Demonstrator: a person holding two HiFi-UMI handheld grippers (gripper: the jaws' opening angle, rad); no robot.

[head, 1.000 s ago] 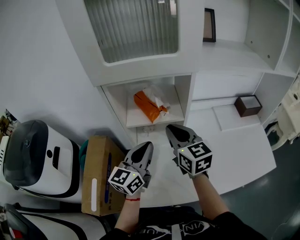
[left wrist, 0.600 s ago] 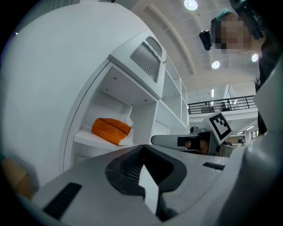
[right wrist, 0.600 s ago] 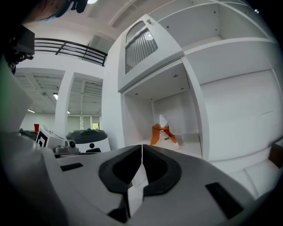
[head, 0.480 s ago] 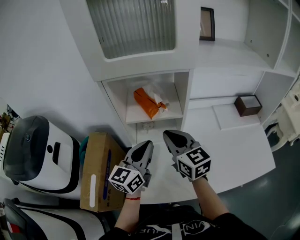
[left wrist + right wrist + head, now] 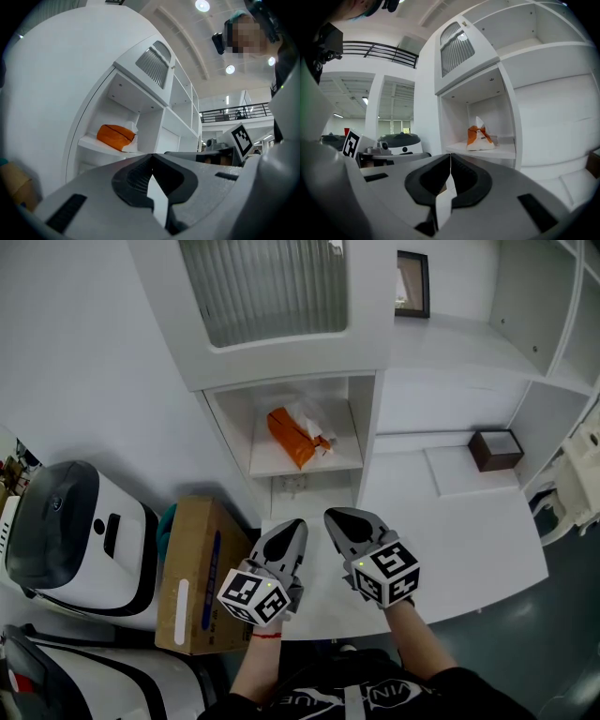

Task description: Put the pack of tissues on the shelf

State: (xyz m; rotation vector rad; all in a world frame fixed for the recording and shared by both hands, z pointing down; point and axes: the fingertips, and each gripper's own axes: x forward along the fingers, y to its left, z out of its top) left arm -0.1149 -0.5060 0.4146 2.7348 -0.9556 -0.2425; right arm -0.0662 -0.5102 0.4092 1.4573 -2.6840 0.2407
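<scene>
The orange pack of tissues (image 5: 295, 435) lies on the white shelf (image 5: 305, 463) inside the open cubby, a white tissue sticking out of its end. It also shows in the left gripper view as an orange pack (image 5: 116, 136) and in the right gripper view standing on the shelf board (image 5: 479, 138). Both grippers hover over the white counter in front of the cubby, well short of the pack. My left gripper (image 5: 292, 526) is shut and empty. My right gripper (image 5: 339, 517) has just finished closing, with nothing between its jaws.
A cardboard box (image 5: 192, 587) and a white machine with a dark lid (image 5: 70, 554) stand at the left. The white counter (image 5: 459, 540) runs right, with a small brown box (image 5: 495, 448) at its back. A ribbed glass door (image 5: 267, 287) is above the cubby.
My right gripper has drawn back from the cubby toward the person. The tissue pack stays on the shelf. The left gripper has hardly moved.
</scene>
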